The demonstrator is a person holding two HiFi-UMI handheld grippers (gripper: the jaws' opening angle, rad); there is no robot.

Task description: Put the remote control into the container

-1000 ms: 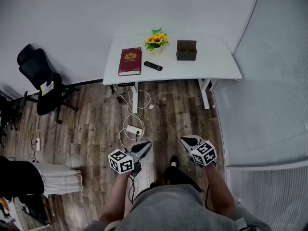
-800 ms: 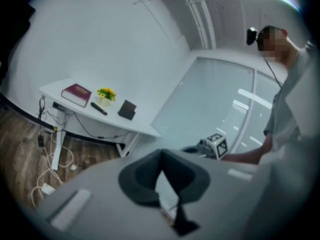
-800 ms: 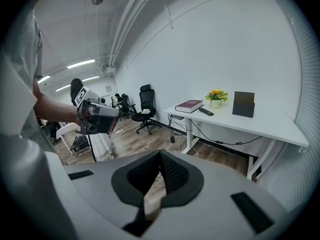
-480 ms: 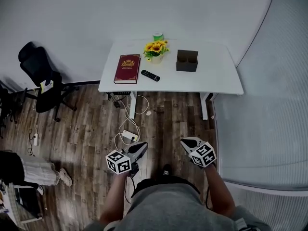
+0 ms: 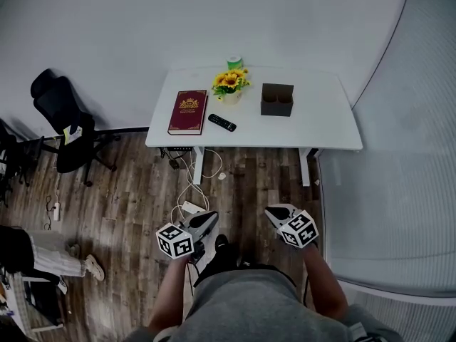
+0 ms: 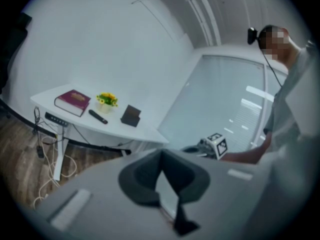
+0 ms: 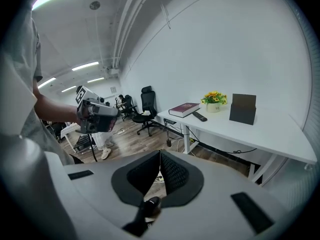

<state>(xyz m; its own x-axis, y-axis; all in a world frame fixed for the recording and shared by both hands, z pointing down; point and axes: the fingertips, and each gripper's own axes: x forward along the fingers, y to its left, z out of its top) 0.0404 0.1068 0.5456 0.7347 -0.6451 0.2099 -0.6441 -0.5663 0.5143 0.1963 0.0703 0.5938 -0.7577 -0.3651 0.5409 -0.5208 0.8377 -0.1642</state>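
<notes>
A: where's the remote control (image 5: 221, 122)?
B: flat on the white table (image 5: 313, 127) at the far side, between the red book (image 5: 188, 110) on its left and the dark container (image 5: 277, 100) on its right. potted sunflowers (image 5: 229, 83) just behind it
A: grippers?
B: both near, over the wood floor (image 5: 128, 191), well apart from the table. left gripper (image 5: 209, 218) jaws pressed together, nothing in them. right gripper (image 5: 273, 211) same, tips meeting, empty
A: container?
B: upright, two compartments, open at the top
</notes>
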